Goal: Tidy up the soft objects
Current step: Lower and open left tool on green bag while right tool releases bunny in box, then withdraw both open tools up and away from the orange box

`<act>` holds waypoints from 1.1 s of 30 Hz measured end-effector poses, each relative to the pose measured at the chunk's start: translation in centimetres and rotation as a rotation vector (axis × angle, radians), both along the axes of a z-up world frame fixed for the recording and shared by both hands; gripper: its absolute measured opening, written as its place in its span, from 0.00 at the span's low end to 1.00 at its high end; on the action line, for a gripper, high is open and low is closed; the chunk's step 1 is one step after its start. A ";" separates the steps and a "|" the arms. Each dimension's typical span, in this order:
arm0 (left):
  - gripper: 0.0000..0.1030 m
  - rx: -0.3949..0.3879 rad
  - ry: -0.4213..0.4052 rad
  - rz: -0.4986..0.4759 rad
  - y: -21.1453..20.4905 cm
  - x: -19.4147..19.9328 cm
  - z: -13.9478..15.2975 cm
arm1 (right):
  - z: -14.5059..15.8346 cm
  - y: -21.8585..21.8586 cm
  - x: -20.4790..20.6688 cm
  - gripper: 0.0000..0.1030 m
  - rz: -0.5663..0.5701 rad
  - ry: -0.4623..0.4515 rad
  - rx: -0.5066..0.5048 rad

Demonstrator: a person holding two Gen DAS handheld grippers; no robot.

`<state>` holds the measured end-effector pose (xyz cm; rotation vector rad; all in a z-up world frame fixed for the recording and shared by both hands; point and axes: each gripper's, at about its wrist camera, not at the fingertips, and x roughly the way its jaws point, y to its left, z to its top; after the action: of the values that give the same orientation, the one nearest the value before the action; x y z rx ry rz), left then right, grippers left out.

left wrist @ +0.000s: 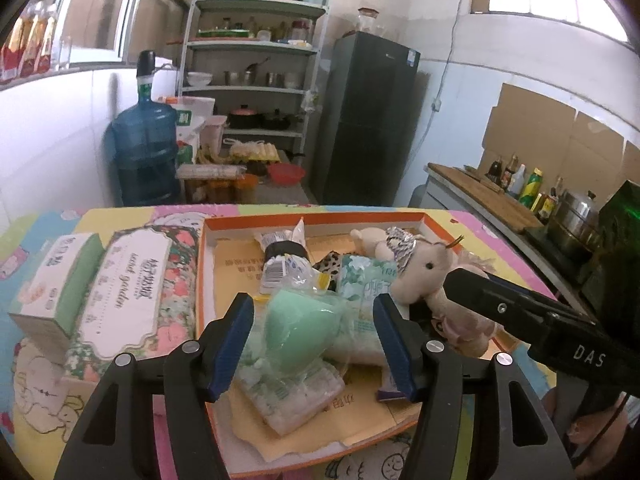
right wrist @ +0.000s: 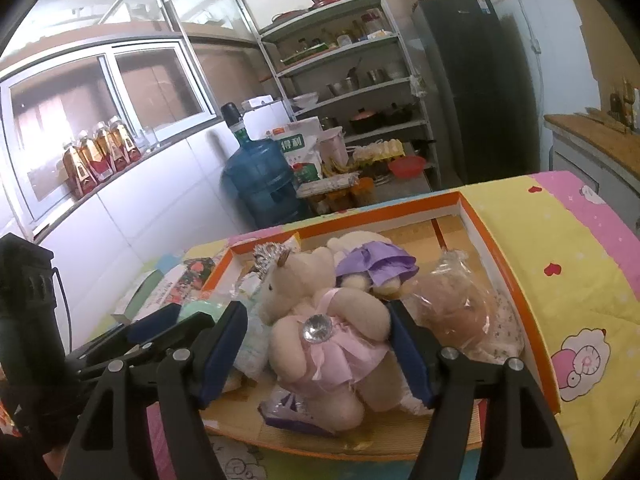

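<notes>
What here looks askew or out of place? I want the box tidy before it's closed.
The orange-rimmed box is a loose heap, not rows: the bear in the pink dress lies tipped on its back, a bagged mint-green item sprawls over wrapped packs, and the tissue boxes sit outside on the mat.

"DAS" on right tongs (left wrist: 460, 280); "secret garden" (script) on tissue pack (left wrist: 124, 300).

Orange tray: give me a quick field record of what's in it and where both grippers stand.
tray: orange-rimmed, on a cartoon mat
left gripper: open, astride a green sponge in plastic
right gripper: open, astride a pink-dressed bear
also in tray: purple-dressed bear, bagged brown toy
outside tray: tissue packs at its left
</notes>
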<state>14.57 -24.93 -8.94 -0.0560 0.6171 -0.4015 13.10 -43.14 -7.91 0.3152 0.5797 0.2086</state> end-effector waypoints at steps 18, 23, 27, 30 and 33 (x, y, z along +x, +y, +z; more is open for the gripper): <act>0.62 -0.023 -0.057 0.077 5.9 -3.5 2.5 | 2.8 2.6 -2.8 0.69 -0.092 -0.070 -0.098; 0.62 -0.040 -0.078 0.089 7.7 -4.6 3.0 | 3.3 3.2 -3.8 0.69 -0.099 -0.069 -0.091; 0.62 -0.011 -0.120 0.106 8.7 -6.0 3.5 | 3.5 4.9 -4.6 0.69 -0.084 -0.065 -0.097; 0.62 0.008 -0.142 0.120 9.6 -7.4 4.1 | 3.7 6.5 -5.4 0.69 -0.076 -0.068 -0.111; 0.62 0.015 -0.160 0.121 10.5 -8.7 4.5 | 4.0 8.2 -6.3 0.69 -0.061 -0.072 -0.117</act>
<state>5.89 -14.45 -4.42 -0.0459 0.4561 -0.2805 6.78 -34.94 -3.90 0.2112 0.5079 0.1262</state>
